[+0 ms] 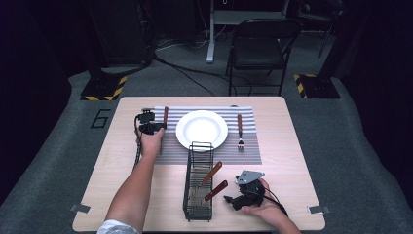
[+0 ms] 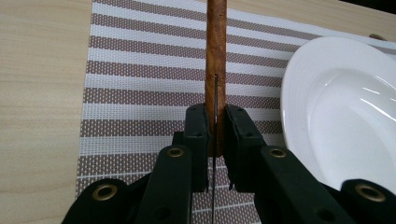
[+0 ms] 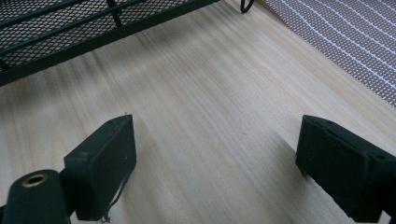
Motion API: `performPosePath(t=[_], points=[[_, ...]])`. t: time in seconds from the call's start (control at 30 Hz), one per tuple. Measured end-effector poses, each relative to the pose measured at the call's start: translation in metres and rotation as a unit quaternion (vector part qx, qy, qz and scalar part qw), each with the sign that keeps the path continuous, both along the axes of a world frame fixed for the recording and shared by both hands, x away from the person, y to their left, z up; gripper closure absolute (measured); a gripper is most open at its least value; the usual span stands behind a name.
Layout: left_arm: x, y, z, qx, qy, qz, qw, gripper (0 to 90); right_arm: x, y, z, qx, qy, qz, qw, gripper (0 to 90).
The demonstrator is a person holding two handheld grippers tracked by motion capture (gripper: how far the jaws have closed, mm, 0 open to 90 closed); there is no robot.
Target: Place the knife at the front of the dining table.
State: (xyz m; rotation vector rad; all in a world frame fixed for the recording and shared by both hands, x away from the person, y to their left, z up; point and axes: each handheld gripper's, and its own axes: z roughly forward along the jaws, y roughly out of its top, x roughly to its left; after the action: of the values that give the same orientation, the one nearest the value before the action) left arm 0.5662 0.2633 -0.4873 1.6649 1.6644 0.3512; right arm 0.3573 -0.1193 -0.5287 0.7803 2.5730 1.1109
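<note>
L gripper [image 2: 215, 128] pinches a thin blade edge-on, its wooden-handled knife [image 2: 216, 56] lying on the striped mat [image 2: 140, 70] just left of the plate [image 2: 336, 107]; blade tip hidden behind the jaws. R gripper [image 3: 215, 163] gapes wide, nothing in it, low over the table [image 3: 210, 93].

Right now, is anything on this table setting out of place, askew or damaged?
Nothing looks spilled or damaged. The wooden-handled knife is not yet laid down: the left gripper is shut on its thin blade, holding it on edge over the striped placemat, left of the white round plate. The wooden-handled fork lies straight on the right.
</note>
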Motion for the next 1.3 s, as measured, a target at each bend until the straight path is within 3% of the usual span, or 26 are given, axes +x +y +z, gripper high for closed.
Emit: performPosePath(t=[0.1,0.37,0.63,0.8,1.13,1.3], points=[[0.001,-0.001,-0.002,0.004,0.003,0.001,1.0000,80.1,0.000,0.000,0.000,0.000,0.000,0.000,1.0000,11.3],[0.004,0.001,-0.008,-0.032,0.008,0.024,0.9992,80.1,0.000,0.000,0.000,0.000,0.001,0.000,1.0000,11.3],[0.006,0.001,-0.011,-0.019,0.015,0.019,0.9995,80.1,0.000,0.000,0.000,0.000,0.001,0.000,1.0000,11.3],[0.007,0.005,-0.014,-0.029,0.028,0.023,0.9989,79.8,-0.001,0.001,0.000,0.003,0.002,-0.004,1.0000,11.3],[0.008,0.004,-0.018,-0.026,0.032,0.023,0.9989,78.3,-0.001,0.001,0.000,0.003,0.002,-0.004,1.0000,11.3],[0.007,0.009,-0.014,-0.019,0.025,0.026,0.9992,72.4,-0.001,0.001,0.000,0.003,0.002,-0.004,1.0000,11.3]])
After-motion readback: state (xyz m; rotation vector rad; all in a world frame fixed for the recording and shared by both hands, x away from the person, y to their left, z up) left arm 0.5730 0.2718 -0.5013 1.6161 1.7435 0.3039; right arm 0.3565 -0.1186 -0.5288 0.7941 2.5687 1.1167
